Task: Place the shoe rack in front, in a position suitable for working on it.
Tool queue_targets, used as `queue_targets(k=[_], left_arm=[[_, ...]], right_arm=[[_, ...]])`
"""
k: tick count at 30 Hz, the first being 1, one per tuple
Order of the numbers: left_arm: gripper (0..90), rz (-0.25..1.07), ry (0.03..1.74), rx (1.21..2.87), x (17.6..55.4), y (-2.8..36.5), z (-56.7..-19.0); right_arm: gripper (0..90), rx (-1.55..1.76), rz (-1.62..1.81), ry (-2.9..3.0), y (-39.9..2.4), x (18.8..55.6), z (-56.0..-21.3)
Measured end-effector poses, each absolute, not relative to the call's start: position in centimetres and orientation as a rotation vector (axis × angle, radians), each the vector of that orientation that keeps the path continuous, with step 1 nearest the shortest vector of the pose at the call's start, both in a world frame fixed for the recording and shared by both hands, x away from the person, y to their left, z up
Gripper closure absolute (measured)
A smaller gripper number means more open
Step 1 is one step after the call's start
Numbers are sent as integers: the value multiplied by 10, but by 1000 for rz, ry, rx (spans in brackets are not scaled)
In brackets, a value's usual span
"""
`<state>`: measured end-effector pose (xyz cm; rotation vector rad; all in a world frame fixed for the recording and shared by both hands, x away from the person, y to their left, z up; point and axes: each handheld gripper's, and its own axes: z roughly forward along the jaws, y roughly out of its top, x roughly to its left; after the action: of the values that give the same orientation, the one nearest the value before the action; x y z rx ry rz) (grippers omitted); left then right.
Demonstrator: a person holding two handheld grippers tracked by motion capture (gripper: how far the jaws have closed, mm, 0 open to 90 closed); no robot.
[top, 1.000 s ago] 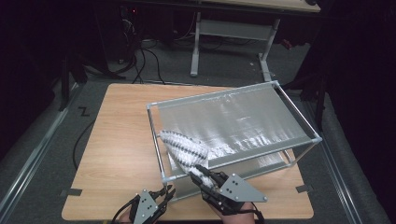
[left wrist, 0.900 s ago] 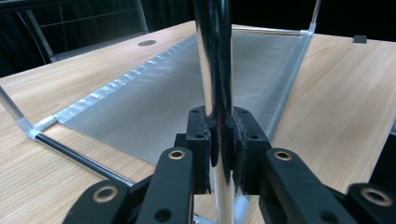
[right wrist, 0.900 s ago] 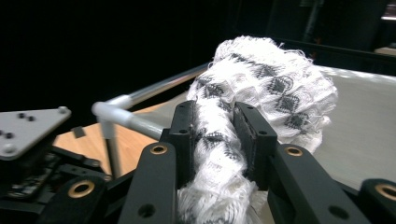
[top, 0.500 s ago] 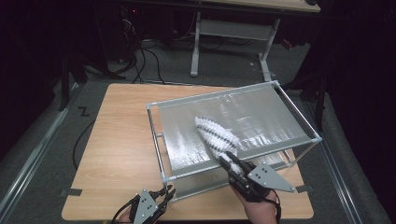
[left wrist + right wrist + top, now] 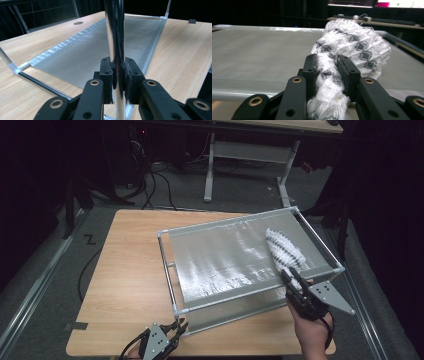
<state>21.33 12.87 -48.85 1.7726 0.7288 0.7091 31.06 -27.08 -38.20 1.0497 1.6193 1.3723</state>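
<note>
A white cloth with a black pattern (image 5: 283,248) lies over the right part of a grey sheet (image 5: 220,260) stretched in a metal frame (image 5: 227,222) on the wooden table (image 5: 130,270). My right gripper (image 5: 291,279) is shut on the near end of the cloth, by the frame's right front corner. In the right gripper view the cloth (image 5: 354,42) bunches up between and beyond the jaws of that gripper (image 5: 328,72). My left gripper (image 5: 178,324) is at the table's front edge, shut on the frame's near-left upright post. In the left gripper view, the gripper (image 5: 117,77) clamps the chrome post (image 5: 114,37).
A strip of dark tape (image 5: 76,325) lies at the table's front-left corner. Behind the table stand a white-legged desk (image 5: 250,155) and floor cables (image 5: 155,185). The surroundings are dark. Bare wood lies left of the frame.
My right gripper has carried the cloth from the sheet's near-left part across to its right side. The left gripper has stayed on the post.
</note>
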Motion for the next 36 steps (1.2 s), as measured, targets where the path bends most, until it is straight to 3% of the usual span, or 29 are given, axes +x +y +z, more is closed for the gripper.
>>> queue_targets(k=[12, 20, 26, 36], left_arm=[[787, 712, 722, 1770, 213, 129, -488], [787, 713, 724, 1770, 213, 128, -488], [787, 709, 730, 1770, 213, 129, -489], [788, 708, 730, 1769, 213, 129, -489]], right_arm=[[699, 1181, 1256, 1438, -330, 323, -382], [678, 1220, 1230, 1369, -347, 325, -383], [594, 1227, 1259, 1385, -347, 328, -384], [700, 1206, 1380, 1456, -340, 325, -384]])
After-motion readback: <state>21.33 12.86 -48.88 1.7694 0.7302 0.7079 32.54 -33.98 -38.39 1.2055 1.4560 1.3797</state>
